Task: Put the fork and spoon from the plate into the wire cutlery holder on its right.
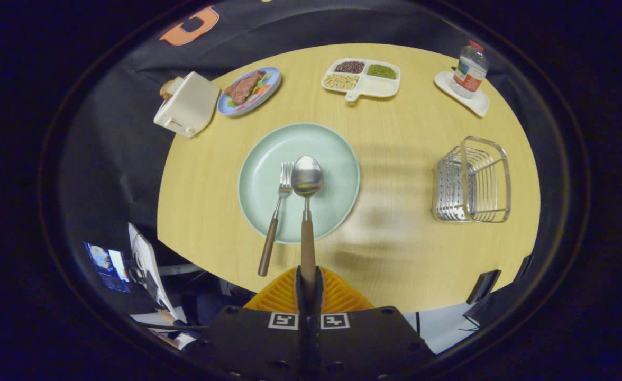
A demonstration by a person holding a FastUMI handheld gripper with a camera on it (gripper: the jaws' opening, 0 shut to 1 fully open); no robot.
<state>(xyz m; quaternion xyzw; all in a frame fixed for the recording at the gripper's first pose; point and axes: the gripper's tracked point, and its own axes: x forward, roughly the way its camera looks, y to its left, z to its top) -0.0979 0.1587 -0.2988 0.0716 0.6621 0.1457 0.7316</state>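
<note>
Two fingers of your gripper are pinched tight on the brown wooden handle of the steel spoon, so you've got it clamped at the handle end with the shiny bowl sticking out ahead over the round pale green plate. Can't tell whether the bowl touches the plate or floats just above it. The steel fork with the same brown wooden handle lies just beside the spoon on its left, tines on the plate, handle hanging off the near rim onto the round light wooden table. Your silver wire cutlery holder stands well apart to the right of the plate. Beyond the plate you've got a white divided tray of beans, a blue plate of food, a cream toaster and a clear plastic bottle on a white dish
</note>
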